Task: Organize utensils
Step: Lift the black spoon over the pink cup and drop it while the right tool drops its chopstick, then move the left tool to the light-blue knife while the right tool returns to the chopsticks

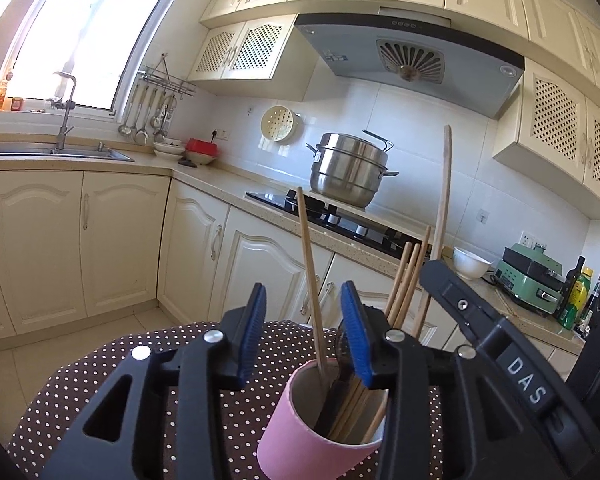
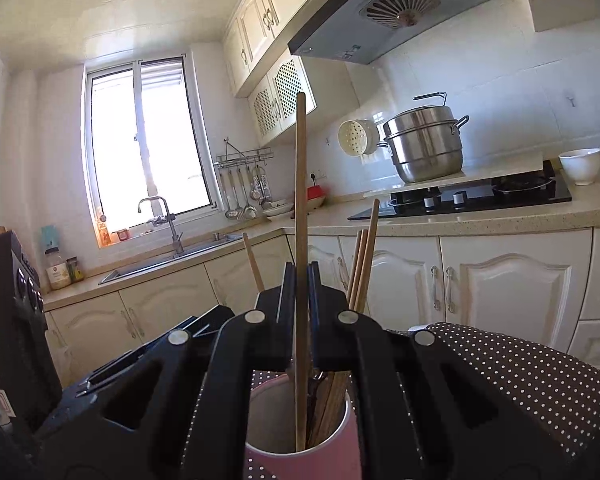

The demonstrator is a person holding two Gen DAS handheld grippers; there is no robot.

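The left gripper [image 1: 306, 334] hovers with its blue-padded fingers [image 1: 252, 330] spread apart above a pink cup [image 1: 300, 436], which stands on a brown polka-dot surface [image 1: 100, 376]. One chopstick [image 1: 310, 272] rises between the fingers, touching neither; more chopsticks [image 1: 406, 284] lean at the cup's right side. A longer wooden stick [image 1: 444, 196] stands behind the right gripper [image 1: 492, 340], whose black body crosses the lower right. Behind, a steel pot [image 1: 350, 168] sits on the stove [image 1: 340, 220].
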